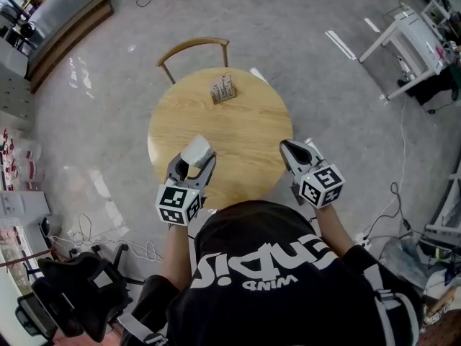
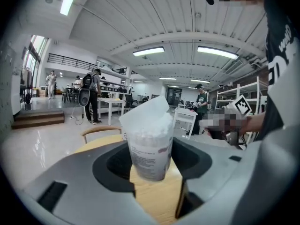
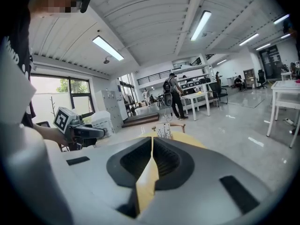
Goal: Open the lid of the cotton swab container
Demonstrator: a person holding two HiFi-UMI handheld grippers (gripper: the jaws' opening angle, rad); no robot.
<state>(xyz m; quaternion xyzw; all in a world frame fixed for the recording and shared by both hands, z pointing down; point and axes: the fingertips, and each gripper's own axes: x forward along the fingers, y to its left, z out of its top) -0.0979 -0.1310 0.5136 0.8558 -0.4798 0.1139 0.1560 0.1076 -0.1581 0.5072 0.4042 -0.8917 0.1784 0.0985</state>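
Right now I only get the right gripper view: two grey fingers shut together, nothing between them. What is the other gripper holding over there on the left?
Observer: In the left gripper view, the left gripper is clamped on a clear cotton swab container packed with white swabs.
Operator: Is its lid open?
Observer: The white lid stands tilted at the top. I cannot tell whether it is unlatched.
Operator: And where is my gripper?
Observer: From the head view, the right gripper hovers at the near right edge of a round wooden table.
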